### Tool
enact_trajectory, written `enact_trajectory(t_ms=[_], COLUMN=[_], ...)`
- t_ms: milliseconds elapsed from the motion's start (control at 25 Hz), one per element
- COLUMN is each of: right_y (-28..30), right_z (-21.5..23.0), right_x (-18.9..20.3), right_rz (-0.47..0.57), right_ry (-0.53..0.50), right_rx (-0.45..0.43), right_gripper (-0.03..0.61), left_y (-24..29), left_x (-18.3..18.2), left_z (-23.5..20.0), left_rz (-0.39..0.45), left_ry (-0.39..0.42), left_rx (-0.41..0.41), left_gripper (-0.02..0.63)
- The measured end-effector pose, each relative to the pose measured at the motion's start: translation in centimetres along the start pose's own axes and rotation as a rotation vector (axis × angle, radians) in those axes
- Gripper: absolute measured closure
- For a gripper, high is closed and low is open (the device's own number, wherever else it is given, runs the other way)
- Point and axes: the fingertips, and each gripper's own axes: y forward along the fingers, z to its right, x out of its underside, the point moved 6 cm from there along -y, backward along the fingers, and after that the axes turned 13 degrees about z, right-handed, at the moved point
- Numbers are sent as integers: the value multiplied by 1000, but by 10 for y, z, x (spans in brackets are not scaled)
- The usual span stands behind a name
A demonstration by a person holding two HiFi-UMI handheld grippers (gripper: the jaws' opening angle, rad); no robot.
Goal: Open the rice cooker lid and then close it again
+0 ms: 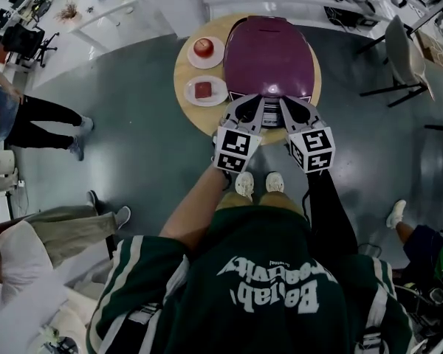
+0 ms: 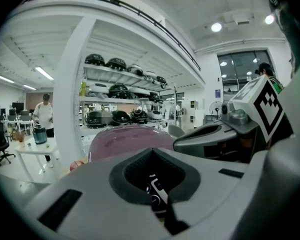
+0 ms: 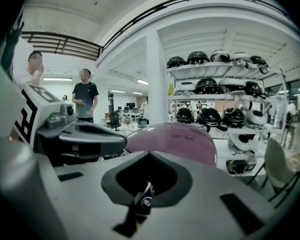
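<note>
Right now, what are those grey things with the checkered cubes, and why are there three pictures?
Those are two hand-held grabbers. A person holds one in each hand: the left gripper and the right gripper. The checkered cubes are part of them.

The top picture comes from a camera on the person's head, looking down. The other two come from small cameras riding on each grabber, looking along its jaws.

On the round wooden table sits a purple rice cooker with its lid down. Beside it are an apple on a plate and a second plate with a red square piece.

Both grabbers have their jaws together and hold nothing. They point at the cooker's front edge.
</note>
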Motion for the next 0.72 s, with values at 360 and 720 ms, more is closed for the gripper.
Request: enact_trajectory(t_ms=[360,720], right_y=[2,-3], right_z=[2,-6], right_x=[8,14], right_rz=[-60,6], right_ry=[-6,-32], right_rx=[-6,46], right_gripper=[574,575], left_y=[1,-3], left_x=[16,20], left_z=[3,6], left_rz=[-44,-44], left_ry=[40,74], left_rx=[10,-13], left_gripper=[618,618])
